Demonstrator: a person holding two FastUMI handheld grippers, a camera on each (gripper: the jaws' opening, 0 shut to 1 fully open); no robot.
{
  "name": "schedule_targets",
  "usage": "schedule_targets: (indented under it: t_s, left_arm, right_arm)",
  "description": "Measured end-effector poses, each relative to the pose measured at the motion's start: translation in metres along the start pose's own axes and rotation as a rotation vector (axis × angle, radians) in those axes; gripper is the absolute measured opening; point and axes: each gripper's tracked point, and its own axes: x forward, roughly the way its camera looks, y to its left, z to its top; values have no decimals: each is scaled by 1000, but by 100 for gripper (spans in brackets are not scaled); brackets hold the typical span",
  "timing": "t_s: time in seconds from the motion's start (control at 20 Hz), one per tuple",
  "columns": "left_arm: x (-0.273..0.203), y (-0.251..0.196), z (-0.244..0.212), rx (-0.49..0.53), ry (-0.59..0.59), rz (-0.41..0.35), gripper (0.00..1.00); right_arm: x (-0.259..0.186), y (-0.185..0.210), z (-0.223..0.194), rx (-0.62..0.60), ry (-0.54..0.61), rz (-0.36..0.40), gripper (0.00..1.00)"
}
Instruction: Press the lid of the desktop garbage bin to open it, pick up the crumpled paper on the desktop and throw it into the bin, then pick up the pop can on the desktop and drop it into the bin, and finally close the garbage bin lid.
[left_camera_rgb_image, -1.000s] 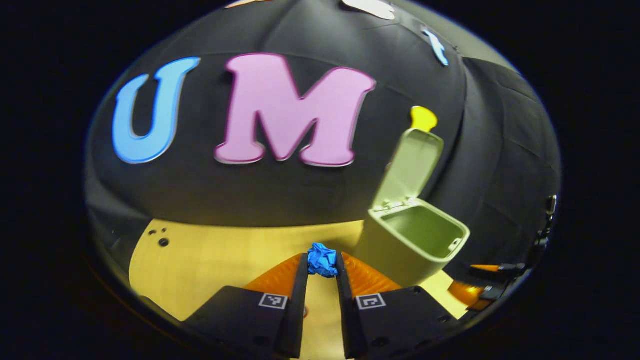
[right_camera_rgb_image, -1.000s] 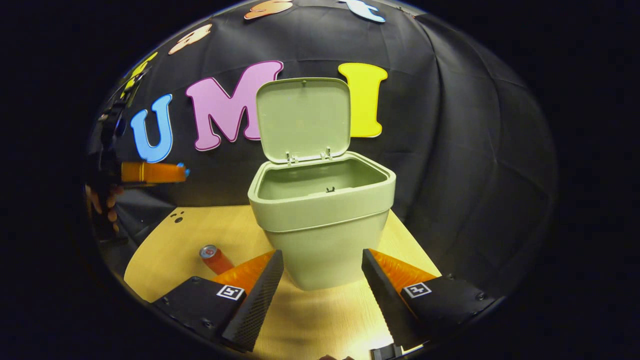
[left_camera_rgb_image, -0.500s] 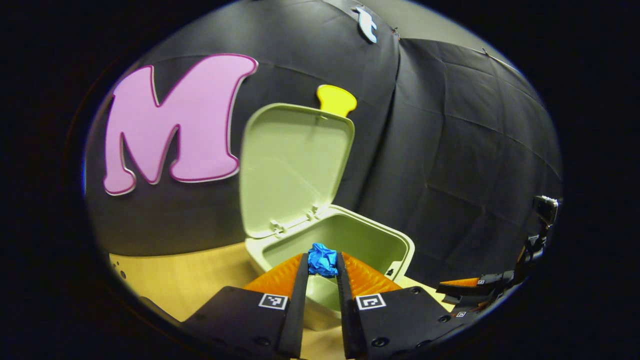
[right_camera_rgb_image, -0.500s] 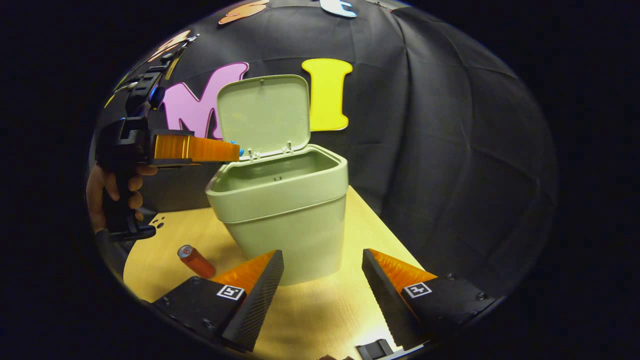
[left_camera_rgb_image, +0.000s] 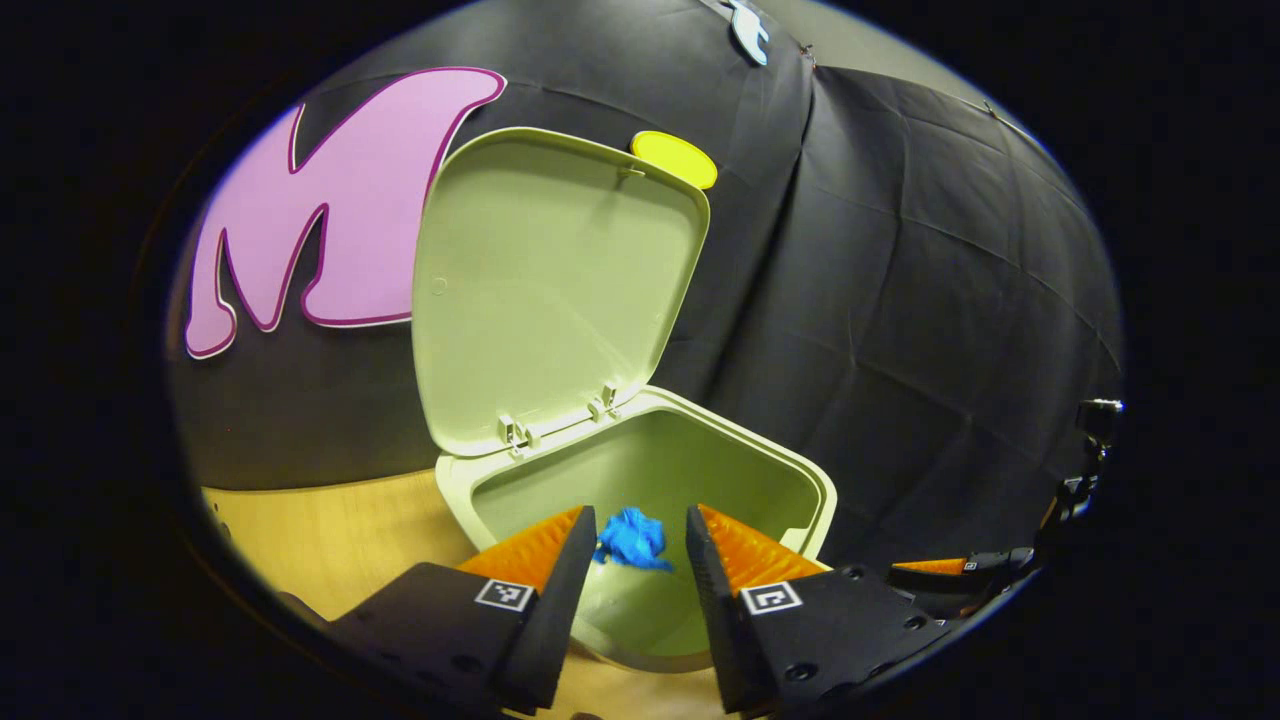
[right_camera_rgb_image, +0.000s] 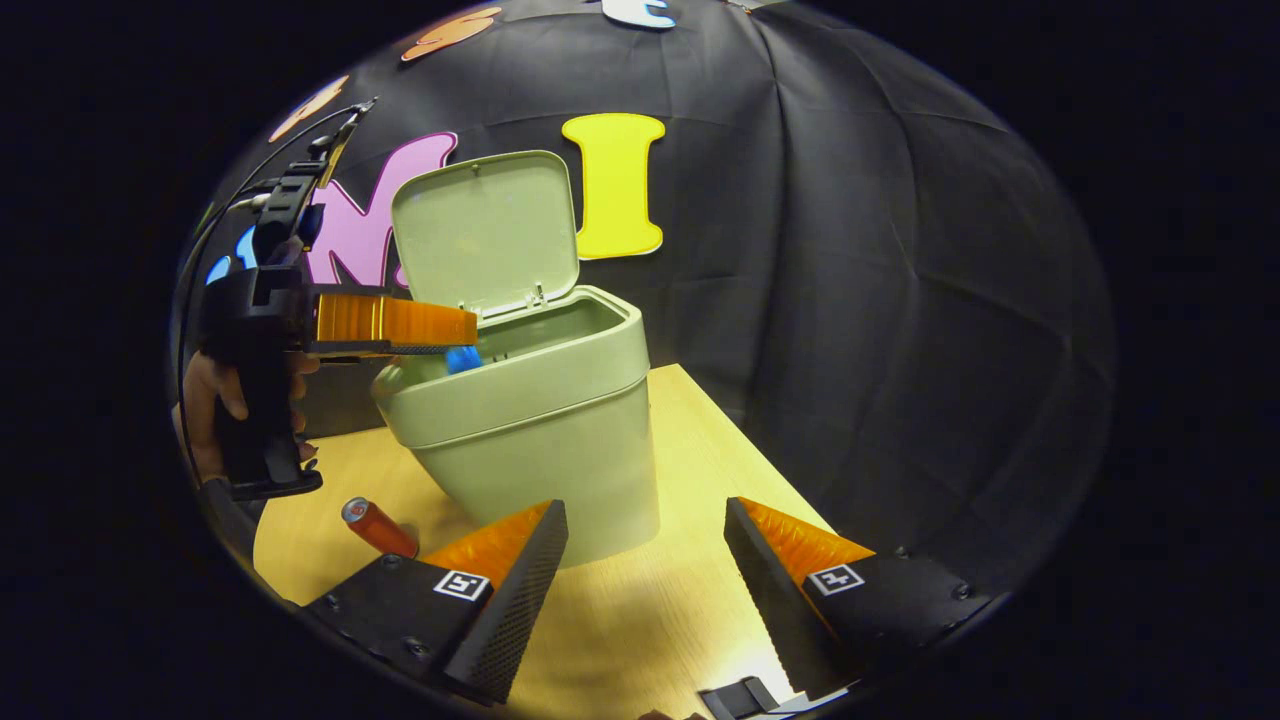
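Left gripper view: left claw (left_camera_rgb_image: 627, 545) spread over open bin (left_camera_rgb_image: 800, 470), paper (left_camera_rgb_image: 632, 540) loose inside, paper step judged complete; next, can (right_camera_rgb_image: 378, 527) on tabletop (right_camera_rgb_image: 700, 440); right claw (right_camera_rgb_image: 645, 555) wide, empty.

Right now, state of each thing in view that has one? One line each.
bin lid: open, standing upright on its hinges
bin: open, upright on the table
crumpled paper: released, inside the bin mouth, between the fingers and free of both
pop can: lying on its side on the table
left gripper: open, over the bin
right gripper: open, empty
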Motion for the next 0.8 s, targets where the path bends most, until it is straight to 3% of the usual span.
schedule_targets:
  t_s: [0.1,0.15,0.35,0.55,0.8]
  left_arm:
    - [-4,2,4,11,-18,18,82]
    - [-12,3,9,25,-27,32,96]
    - [-51,15,21,39,-109,104,96]
    - [-110,49,10,-27,-195,190,96]
    - [-187,119,-51,-137,-178,370,96]
  right_arm:
    - [0,8,-1,-10,3,21,99]
    - [-1,14,1,-14,2,35,99]
    - [-8,40,7,-37,-7,97,99]
    - [-16,77,3,-73,3,189,99]
    - [-26,127,-19,-153,53,298,99]
